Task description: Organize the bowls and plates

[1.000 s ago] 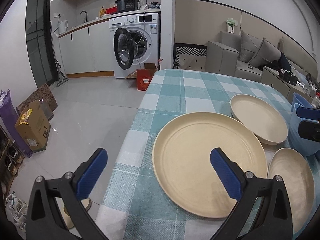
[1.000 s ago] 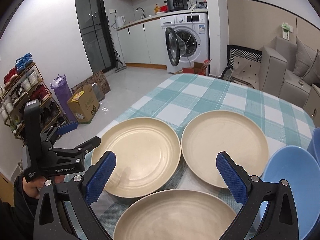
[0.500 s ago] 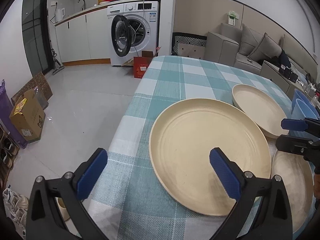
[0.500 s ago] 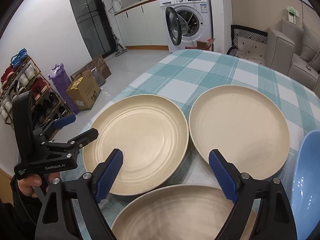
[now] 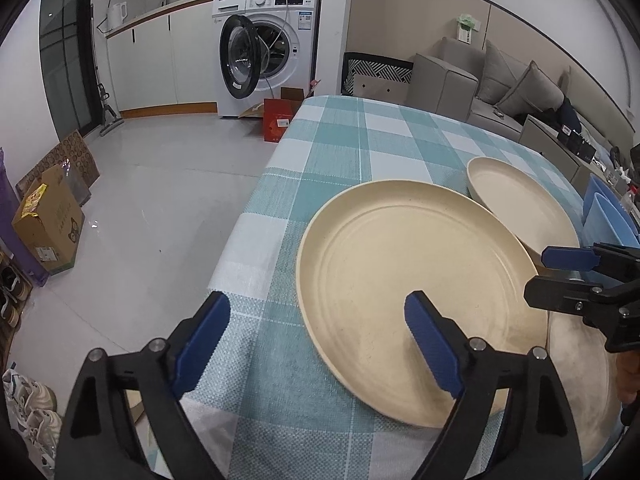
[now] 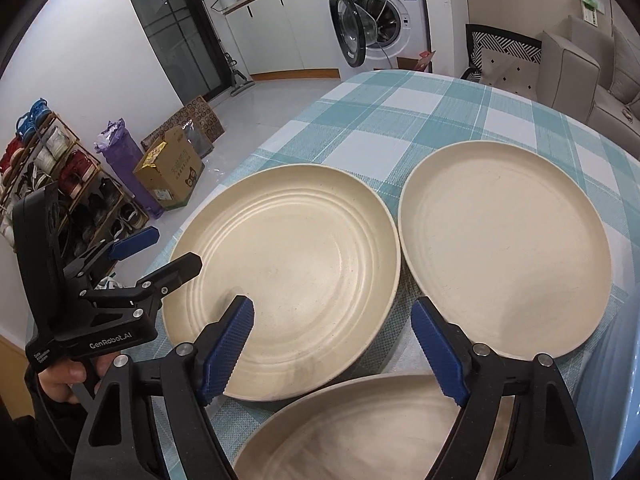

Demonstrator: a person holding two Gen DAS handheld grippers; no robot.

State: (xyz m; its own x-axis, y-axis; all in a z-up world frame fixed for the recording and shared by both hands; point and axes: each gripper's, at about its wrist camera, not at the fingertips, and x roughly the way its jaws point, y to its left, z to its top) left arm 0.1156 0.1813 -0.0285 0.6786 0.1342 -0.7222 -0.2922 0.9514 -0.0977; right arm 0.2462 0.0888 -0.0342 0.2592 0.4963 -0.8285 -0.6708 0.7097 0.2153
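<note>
Three cream plates lie on the checked tablecloth. The large plate (image 5: 416,280) is the left plate (image 6: 288,272) in the right wrist view. A second plate (image 5: 520,204) (image 6: 504,248) sits beside it, and a third plate (image 5: 576,384) (image 6: 360,428) lies nearest. My left gripper (image 5: 316,312) (image 6: 160,252) straddles the large plate's left rim, its jaws closing but clear of the plate. My right gripper (image 6: 332,312) (image 5: 560,276) hovers over the nearest plate's far rim, its jaws closing with no pad touching anything. Blue bowls (image 5: 608,220) stand at the right.
The table's left edge (image 5: 240,240) drops to a tiled floor. On the floor are a cardboard box (image 6: 172,168), a shoe rack (image 6: 60,184) and a washing machine (image 5: 264,48) with its door open. A grey sofa (image 5: 480,84) stands beyond the table.
Both grippers' jaws have narrowed. The right gripper has dropped closer to the plates and reaches further into the left wrist view. The left gripper has tilted a little more downward.
</note>
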